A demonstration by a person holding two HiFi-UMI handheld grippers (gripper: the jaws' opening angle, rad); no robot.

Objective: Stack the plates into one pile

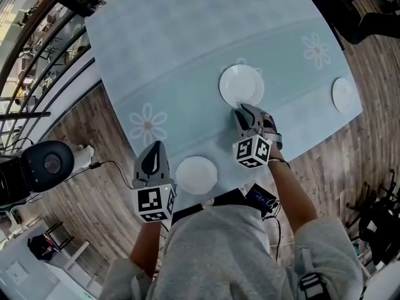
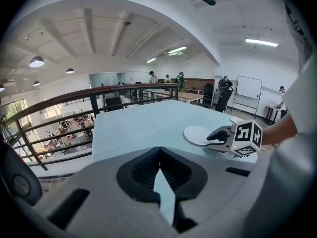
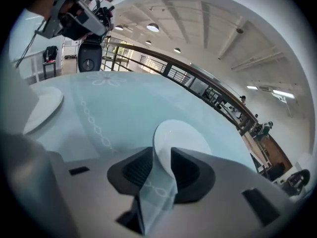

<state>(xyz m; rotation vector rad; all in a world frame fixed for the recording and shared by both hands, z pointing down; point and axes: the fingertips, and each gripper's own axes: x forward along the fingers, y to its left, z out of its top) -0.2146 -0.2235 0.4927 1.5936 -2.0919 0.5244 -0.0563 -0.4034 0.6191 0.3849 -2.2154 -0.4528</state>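
Looking down over the person's grey top (image 1: 219,249), we find the left gripper (image 1: 154,150) nearest, poised over the table's (image 1: 187,55) near edge. In its own view the jaws meet at the tips with nothing between them, and only a sliver of blue cloth (image 1: 156,36) shows behind.

Just to its right lies the near plate (image 1: 196,175), white and flat on the cloth, close to that gripper but apart from it.

Further out, the right gripper (image 1: 241,111) points down at the middle plate (image 1: 241,83), with its tips at that plate's near rim. Its jaws stand partly apart. In the right gripper view we see the rim in the gap between them, but the pads are not clamped on it. The plate lies flat.

Well apart to the right, near the table's right edge, the far plate (image 1: 342,95) lies alone. No plate rests on another, so we have three separate plates.

Daisy prints (image 1: 148,122) mark the cloth on both sides of the middle plate.

Beyond the table's far edge we see a dark railing (image 2: 99,90). Past it, people stand among desks beside a whiteboard (image 2: 249,88).
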